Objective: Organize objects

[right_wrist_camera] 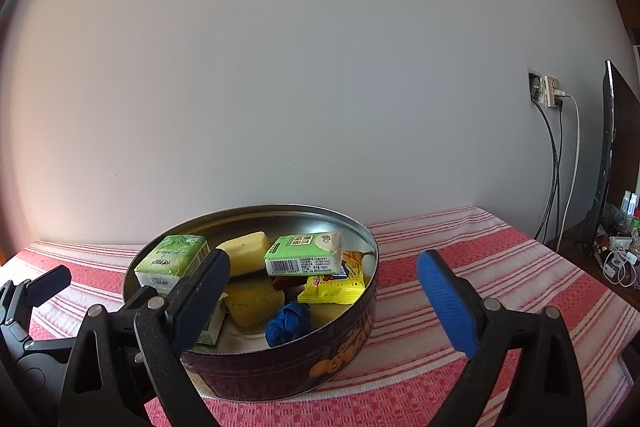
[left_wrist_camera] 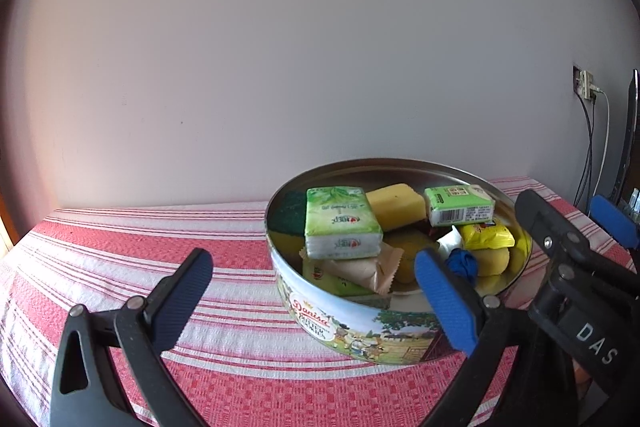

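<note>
Both tongs are hanging wide apart at the fingers, holding nothing, just over the red-and-white striped tablecloth (left_wrist_camera: 224,379).

The left gripper (left_wrist_camera: 316,301) is sitting low with its two blue pads spread; the round cookie tin (left_wrist_camera: 340,331) is standing ahead of it and reaching across to its right finger, whose pad is overlapping the tin's near rim in this view. Whether that pad is touching the rim I cannot tell. The right gripper (right_wrist_camera: 324,301) is likewise gaping, and the same tin (right_wrist_camera: 336,351) is lying ahead between its fingers, leaning toward the left one.

Inside the tin everything is piled loosely. Seen past the left gripper, a green tissue pack (left_wrist_camera: 340,223) is resting on top, just beyond the gap between the fingers, with a beige wrapper (left_wrist_camera: 368,269) poking out beneath it. Behind it a yellow sponge (left_wrist_camera: 396,207) is showing, and further toward the right finger a smaller green pack with a barcode (left_wrist_camera: 458,205) is perching above a yellow snack bag (left_wrist_camera: 486,237). A knotted blue cloth ball (left_wrist_camera: 464,265) is lying right behind the right pad.

Far off to the right of both tongs, a wall socket (right_wrist_camera: 548,91) is trailing cables down the wall, beside a dark screen (right_wrist_camera: 610,155).
</note>
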Available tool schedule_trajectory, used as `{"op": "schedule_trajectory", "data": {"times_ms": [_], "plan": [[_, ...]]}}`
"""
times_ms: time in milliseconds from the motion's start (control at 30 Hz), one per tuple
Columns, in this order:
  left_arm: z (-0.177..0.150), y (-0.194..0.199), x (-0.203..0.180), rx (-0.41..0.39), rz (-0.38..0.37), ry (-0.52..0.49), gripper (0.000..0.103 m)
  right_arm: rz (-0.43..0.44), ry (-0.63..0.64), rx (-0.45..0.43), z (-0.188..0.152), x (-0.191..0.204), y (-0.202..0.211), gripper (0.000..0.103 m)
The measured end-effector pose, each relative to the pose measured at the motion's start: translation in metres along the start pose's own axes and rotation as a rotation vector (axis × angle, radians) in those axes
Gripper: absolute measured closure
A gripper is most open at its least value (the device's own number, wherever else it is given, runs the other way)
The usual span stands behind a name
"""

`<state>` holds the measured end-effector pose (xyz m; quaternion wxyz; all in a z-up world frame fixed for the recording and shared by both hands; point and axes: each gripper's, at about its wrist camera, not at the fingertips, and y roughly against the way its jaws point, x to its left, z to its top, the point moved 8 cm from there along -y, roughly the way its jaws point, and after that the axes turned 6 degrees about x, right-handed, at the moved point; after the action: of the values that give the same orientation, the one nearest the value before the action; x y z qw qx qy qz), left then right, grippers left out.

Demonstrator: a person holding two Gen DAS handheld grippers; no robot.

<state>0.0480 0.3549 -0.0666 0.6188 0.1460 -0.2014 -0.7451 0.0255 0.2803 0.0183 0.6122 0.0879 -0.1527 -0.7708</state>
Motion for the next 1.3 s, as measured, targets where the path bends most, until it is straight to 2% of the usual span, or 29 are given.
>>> {"op": "schedule_trajectory", "data": {"times_ms": [67,100,233,367,433,533,667,733,800,867,1067,1300], "plan": [[0.012,-0.002,0.009,-0.006,-0.002,-0.002,0.001,-0.002,0.002,-0.013,-0.001,0.001,0.007,0.006],[0.001,-0.004,0.009,-0.008,-0.003,-0.004,0.001,-0.003,0.001,-0.02,0.0,0.001,0.01,0.006],[-0.003,0.008,0.009,-0.026,-0.006,-0.004,0.001,-0.002,-0.004,-0.059,0.001,0.0,0.02,0.006],[-0.007,0.026,0.006,-0.063,-0.02,0.003,0.001,0.007,-0.026,-0.147,0.006,-0.005,0.043,0.006],[-0.002,0.028,0.006,-0.07,-0.03,0.007,0.001,0.007,-0.044,-0.188,0.008,-0.009,0.052,0.001],[-0.003,0.032,0.005,-0.083,-0.037,0.011,0.0,0.012,-0.058,-0.234,0.011,-0.011,0.064,0.001],[0.001,0.038,0.002,-0.101,-0.041,0.014,0.0,0.005,-0.05,-0.246,0.013,-0.009,0.065,0.001],[0.036,0.051,-0.013,-0.106,-0.045,0.011,0.0,0.008,-0.05,-0.248,0.013,-0.009,0.065,0.001],[0.047,0.056,-0.02,-0.103,-0.056,0.002,0.0,0.008,-0.056,-0.254,0.013,-0.01,0.065,0.001],[0.043,0.041,-0.019,-0.096,-0.052,-0.007,0.0,0.009,-0.062,-0.262,0.013,-0.012,0.066,0.001],[0.038,0.042,-0.01,-0.109,-0.04,-0.012,0.0,0.013,-0.056,-0.286,0.015,-0.01,0.07,0.001],[0.037,0.033,0.006,-0.108,0.03,-0.001,0.0,0.017,-0.057,-0.289,0.016,-0.009,0.07,0.001]]}}
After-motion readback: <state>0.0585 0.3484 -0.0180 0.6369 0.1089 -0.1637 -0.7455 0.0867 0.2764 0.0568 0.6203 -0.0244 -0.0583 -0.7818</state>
